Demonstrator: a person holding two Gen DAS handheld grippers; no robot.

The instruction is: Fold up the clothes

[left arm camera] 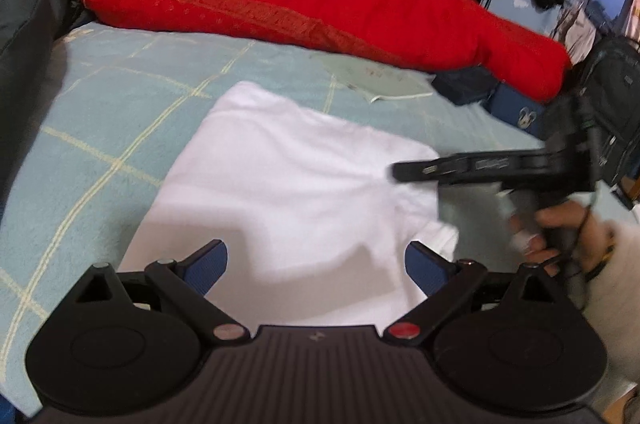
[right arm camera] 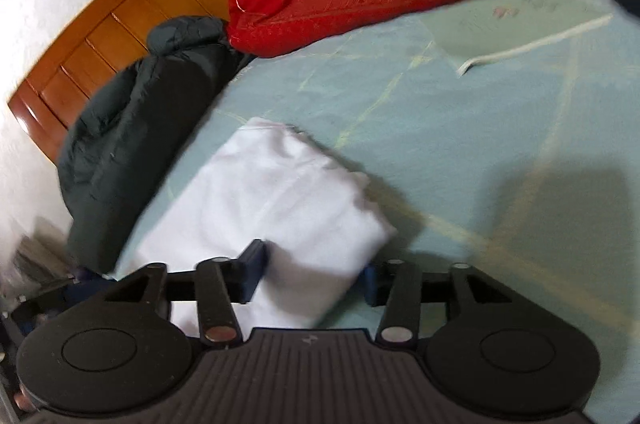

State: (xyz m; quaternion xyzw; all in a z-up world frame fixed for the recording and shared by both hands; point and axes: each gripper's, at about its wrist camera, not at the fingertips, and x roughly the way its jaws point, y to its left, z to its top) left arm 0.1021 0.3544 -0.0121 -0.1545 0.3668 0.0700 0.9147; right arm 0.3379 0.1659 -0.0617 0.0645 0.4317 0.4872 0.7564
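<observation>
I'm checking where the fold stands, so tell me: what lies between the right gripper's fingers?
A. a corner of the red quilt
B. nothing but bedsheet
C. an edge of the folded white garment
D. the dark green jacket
C: in the right wrist view the white garment runs down between the right gripper fingers.
</observation>
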